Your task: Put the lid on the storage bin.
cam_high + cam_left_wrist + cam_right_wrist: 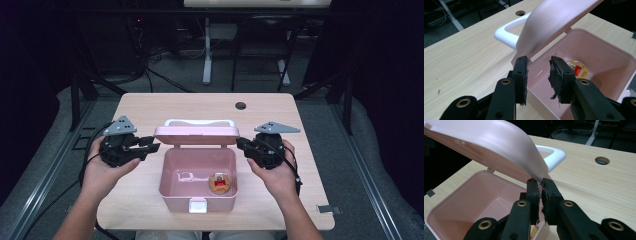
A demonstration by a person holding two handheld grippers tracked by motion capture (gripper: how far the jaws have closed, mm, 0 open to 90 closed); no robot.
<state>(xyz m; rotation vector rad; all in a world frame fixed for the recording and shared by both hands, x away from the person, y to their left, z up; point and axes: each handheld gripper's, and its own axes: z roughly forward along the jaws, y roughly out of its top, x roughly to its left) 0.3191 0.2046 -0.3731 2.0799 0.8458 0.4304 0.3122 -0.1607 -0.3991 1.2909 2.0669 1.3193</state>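
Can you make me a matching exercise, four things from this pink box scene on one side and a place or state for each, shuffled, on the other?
Things:
1. lid
2. round tin
3. left claw
4. right claw

States or places:
A. lying on the floor of the pink box
B. jaws apart, nothing between them
C. raised open, white handle behind it
D. pinched on the lid's corner

Pairs: 1-C, 2-A, 3-B, 4-D
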